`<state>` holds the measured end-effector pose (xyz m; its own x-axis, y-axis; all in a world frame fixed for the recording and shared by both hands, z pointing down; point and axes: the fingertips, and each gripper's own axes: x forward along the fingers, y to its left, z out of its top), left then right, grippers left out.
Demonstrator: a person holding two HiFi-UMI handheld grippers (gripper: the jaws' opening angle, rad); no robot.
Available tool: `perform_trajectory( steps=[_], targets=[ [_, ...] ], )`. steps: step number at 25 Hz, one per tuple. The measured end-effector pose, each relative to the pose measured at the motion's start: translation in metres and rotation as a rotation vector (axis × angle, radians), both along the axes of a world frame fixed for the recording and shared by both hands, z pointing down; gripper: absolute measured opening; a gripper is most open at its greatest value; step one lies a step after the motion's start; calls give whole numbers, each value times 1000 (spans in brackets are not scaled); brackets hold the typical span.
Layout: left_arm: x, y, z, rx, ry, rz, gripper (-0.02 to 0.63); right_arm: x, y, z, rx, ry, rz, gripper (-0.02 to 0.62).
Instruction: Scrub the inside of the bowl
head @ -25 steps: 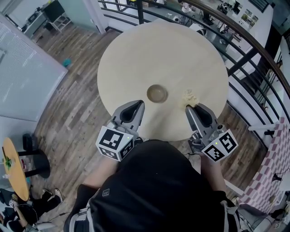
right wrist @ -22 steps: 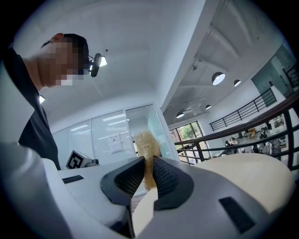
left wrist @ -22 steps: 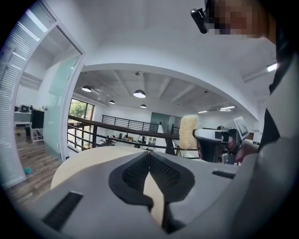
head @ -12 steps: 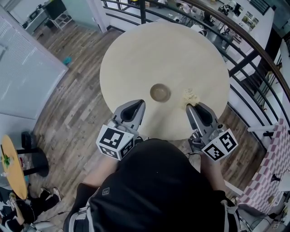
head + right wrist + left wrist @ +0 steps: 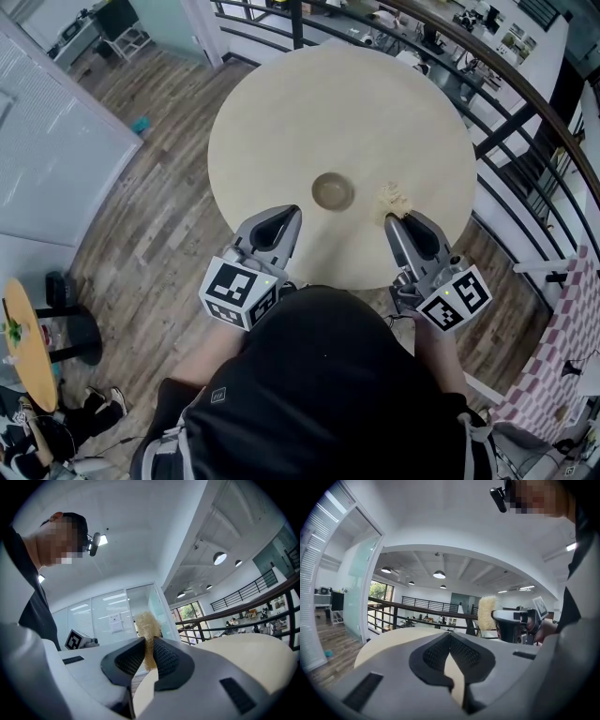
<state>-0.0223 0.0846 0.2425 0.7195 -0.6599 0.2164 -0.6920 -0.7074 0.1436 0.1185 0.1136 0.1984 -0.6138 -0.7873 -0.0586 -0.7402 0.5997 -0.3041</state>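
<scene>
While the person is standing at the near edge of the round light-wood table [image 5: 337, 103], both hand-held grippers are reaching over that edge and neither is touching the bowl [image 5: 332, 191]. The small tan bowl is sitting upright near the middle of the tabletop, ahead of the two grippers and between their lines of reach, with nothing showing inside it. The left gripper [image 5: 450, 637] is clenched: its two black ribbed pads are meeting at the tips with nothing between them, and it is hovering over the near left part of the table, well short of the bowl. The right gripper [image 5: 149, 644] is clamping a pale yellow fibrous scrubber [image 5: 147, 625], whose frayed tuft is sticking out beyond the pads. In the head view the scrubber [image 5: 394, 200] is showing just to the right of the bowl and apart from it; whether it is resting on the tabletop cannot be told. A dark metal railing [image 5: 506, 103] is curving round the far side of the table, over a wood-plank floor [image 5: 150, 216].
</scene>
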Motion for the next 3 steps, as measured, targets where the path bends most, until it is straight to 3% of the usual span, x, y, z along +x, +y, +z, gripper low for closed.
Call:
perform_trajectory(
  steps=[3],
  targets=[
    [1,0,0,2,-3,0,9,2,0,1,0,1,1,66]
  ],
)
